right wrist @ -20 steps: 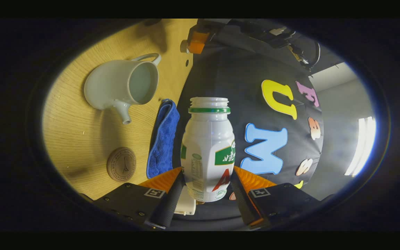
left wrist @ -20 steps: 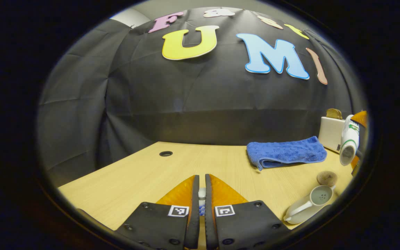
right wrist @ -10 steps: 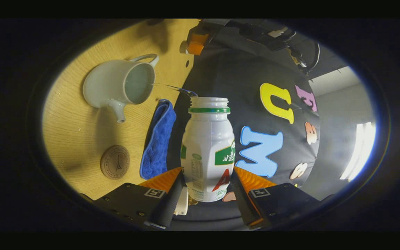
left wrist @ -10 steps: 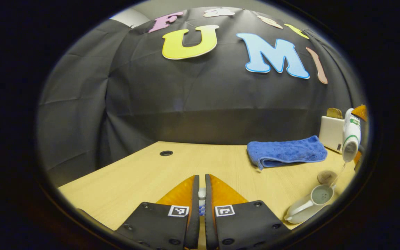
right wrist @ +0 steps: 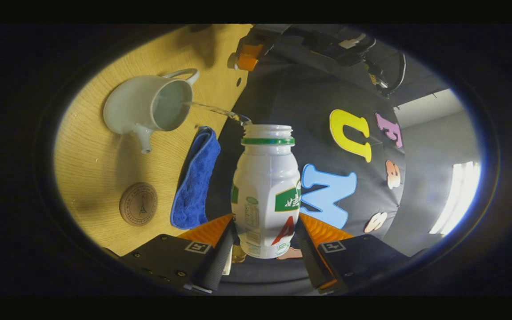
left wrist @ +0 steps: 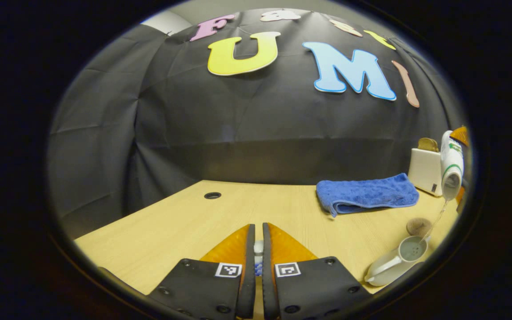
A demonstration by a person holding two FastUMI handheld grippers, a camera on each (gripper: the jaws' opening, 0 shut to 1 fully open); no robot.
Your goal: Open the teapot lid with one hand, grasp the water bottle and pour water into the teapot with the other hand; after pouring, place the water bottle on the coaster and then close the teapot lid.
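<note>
Right gripper view: jaws clamp water bottle (right wrist: 266,191); blue towel (right wrist: 192,186) beside teapot (right wrist: 136,109); left jaws pinch lid (left wrist: 258,247).

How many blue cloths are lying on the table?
1. A single folded blue cloth lies on the wooden table toward the back wall, between the white teapot and the white box. The right gripper view shows the same cloth, not a second.
</note>
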